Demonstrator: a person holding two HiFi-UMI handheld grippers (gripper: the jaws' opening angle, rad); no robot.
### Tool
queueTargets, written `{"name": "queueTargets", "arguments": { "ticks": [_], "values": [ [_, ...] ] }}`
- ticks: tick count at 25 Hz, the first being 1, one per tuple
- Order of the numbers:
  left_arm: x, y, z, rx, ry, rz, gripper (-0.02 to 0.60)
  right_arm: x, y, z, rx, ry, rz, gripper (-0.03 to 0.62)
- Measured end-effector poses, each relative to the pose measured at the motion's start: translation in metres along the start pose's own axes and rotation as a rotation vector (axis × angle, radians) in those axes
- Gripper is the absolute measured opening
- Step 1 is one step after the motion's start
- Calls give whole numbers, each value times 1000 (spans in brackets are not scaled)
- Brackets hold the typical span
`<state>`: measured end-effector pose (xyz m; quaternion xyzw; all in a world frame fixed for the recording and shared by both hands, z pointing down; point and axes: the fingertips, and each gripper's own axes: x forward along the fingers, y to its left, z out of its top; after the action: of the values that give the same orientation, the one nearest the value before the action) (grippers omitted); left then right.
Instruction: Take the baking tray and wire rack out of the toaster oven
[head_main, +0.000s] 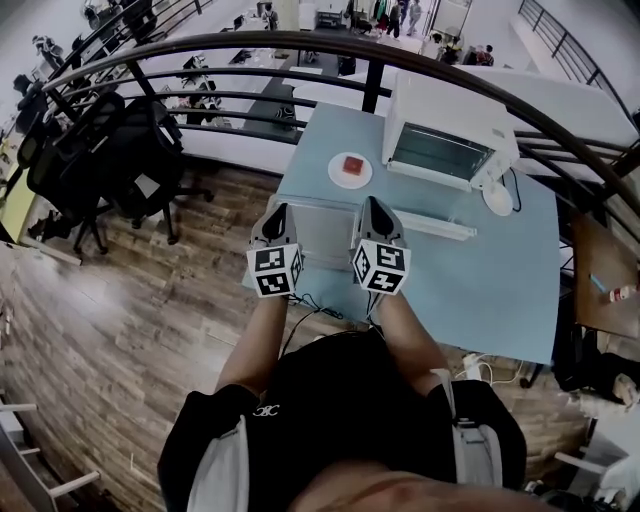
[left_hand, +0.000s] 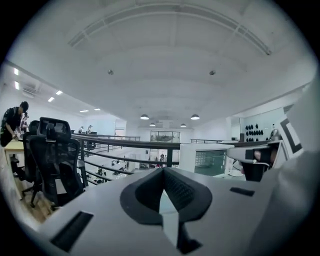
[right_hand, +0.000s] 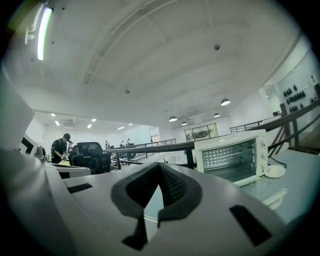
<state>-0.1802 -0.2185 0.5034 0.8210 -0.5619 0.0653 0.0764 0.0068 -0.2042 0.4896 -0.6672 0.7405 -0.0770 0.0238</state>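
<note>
A white toaster oven (head_main: 450, 135) stands at the far right of the pale blue table (head_main: 500, 290), its glass door closed. It also shows in the left gripper view as the oven (left_hand: 205, 159) and in the right gripper view as the oven (right_hand: 232, 155). Through the glass I see only a dotted panel, so I cannot make out the baking tray or the wire rack. My left gripper (head_main: 277, 212) and right gripper (head_main: 372, 205) are held side by side above the table's near left part, well short of the oven. Both are shut with nothing between their jaws, as with the left gripper (left_hand: 162, 172) and the right gripper (right_hand: 159, 167).
A white plate with a red item (head_main: 350, 170) lies left of the oven. A small white round thing (head_main: 497, 200) sits by the oven's right corner, and a long white strip (head_main: 430, 225) lies in front. A dark curved railing (head_main: 330, 45) runs behind the table. Office chairs (head_main: 120, 150) stand at the left.
</note>
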Motion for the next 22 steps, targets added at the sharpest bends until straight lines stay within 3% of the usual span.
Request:
{"name": "queueTargets", "arguments": {
  "ticks": [5,12,22],
  "values": [
    [1,-20,25,28,-39,-40,14,-5,-13,30,-24,-40,-5,0],
    [12,-52,30,19,-32,-115,14,-22,-32,46,-39,-68,-45,0],
    [53,-156,24,24,0,-283,14,-58,-125,50,-37,-72,-198,2]
  ]
}}
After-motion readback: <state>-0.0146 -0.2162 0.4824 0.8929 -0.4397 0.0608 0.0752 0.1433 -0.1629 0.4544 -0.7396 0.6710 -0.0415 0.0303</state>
